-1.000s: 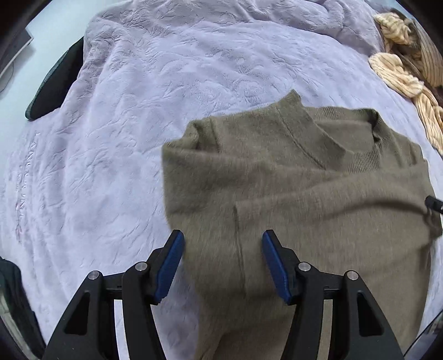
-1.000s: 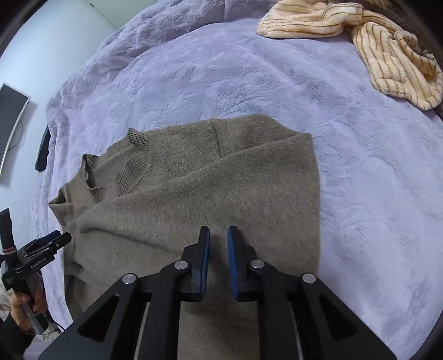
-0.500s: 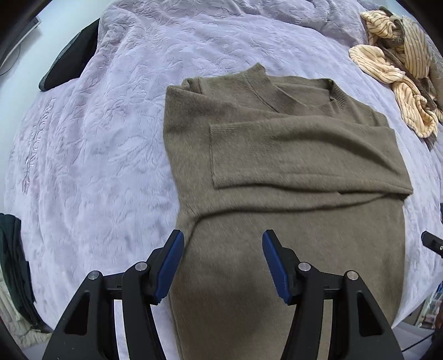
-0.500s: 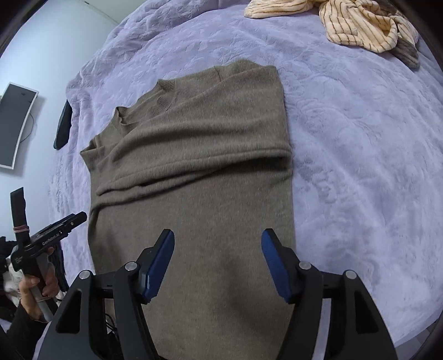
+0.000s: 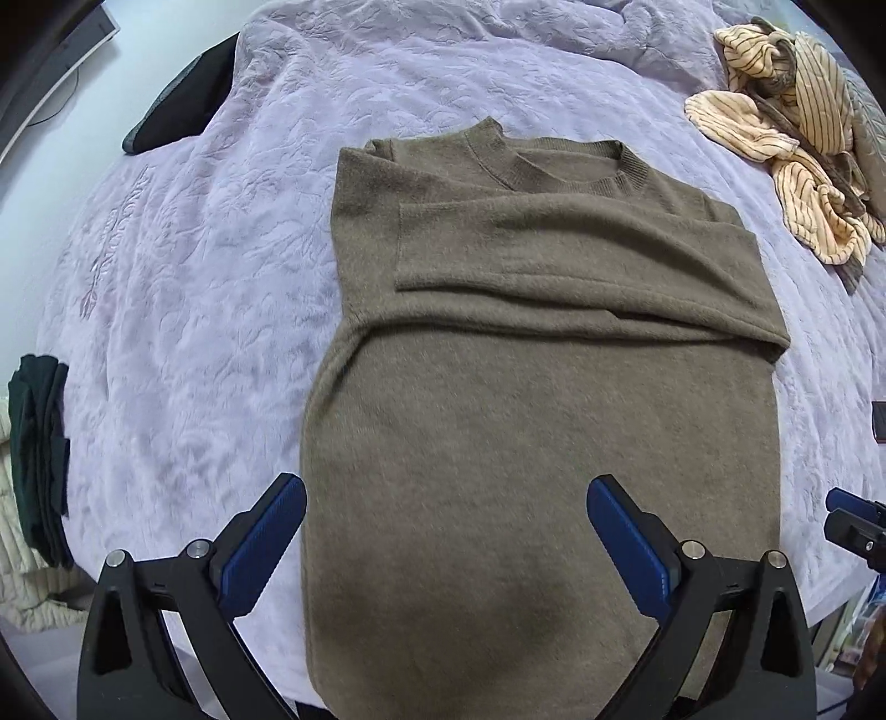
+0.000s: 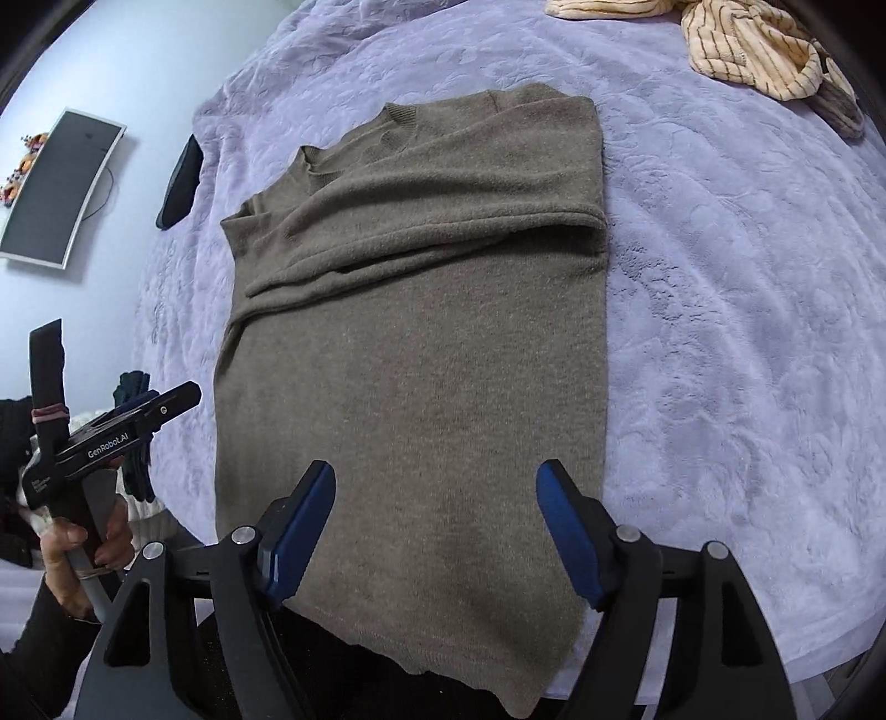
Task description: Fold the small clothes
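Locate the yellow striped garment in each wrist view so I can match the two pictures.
Left wrist view: the crumpled yellow striped garment lies at the upper right, on the lilac embossed bedspread.
Right wrist view: the same garment sits at the top right edge.
Shared landmark: the ribbed collar of the olive-brown knit sweater, toward the top in both.
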Available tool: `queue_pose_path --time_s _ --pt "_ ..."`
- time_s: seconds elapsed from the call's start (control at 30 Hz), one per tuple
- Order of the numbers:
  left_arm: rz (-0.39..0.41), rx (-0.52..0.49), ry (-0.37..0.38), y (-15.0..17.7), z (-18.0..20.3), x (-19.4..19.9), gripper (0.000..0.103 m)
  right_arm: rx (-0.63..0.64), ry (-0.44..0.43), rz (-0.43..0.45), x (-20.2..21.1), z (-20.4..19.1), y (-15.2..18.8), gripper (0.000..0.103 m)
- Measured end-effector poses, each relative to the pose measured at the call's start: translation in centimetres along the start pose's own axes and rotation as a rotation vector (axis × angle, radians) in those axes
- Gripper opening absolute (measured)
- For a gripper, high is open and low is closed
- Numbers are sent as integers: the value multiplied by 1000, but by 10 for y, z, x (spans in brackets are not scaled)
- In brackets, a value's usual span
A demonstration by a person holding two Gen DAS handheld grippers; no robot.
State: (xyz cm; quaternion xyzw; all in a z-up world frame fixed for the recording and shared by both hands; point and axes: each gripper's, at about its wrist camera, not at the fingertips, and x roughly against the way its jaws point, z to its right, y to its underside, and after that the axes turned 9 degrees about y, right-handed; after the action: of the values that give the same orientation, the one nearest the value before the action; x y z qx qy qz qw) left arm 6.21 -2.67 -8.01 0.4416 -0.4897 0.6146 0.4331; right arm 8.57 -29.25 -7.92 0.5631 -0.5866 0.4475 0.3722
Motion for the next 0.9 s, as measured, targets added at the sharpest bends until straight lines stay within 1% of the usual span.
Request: queue_pose_path --time_s 0.2,0.27,0.37,0.5,0.53,0.57,0.63,0.77,0.9 --pt "-26 -12 -7 25 15 6 102 18 -16 -10 6 9 18 81" --pt "-40 -21 4 32 17 6 102 21 -9 -1 9 13 25 83" --pt "-47 -43 6 41 17 7 102 10 10 13 13 21 38 83" --pt "-64 -75 14 51 14 2 102 -27 57 24 14 29 57 84" --pt "-71 -85 12 53 12 1 102 -39 70 25 13 30 63 87" --pt "-76 -99 7 57 10 -1 102 -51 80 23 11 32 68 94" --pt "-84 -126 -9 63 8 -4 102 -73 89 21 7 32 82 101" --pt "-100 -180 -28 80 1 -8 102 -117 96 3 -3 25 110 101" --pt "-115 -194 -16 95 -9 -9 102 -155 97 -13 -12 18 133 101"
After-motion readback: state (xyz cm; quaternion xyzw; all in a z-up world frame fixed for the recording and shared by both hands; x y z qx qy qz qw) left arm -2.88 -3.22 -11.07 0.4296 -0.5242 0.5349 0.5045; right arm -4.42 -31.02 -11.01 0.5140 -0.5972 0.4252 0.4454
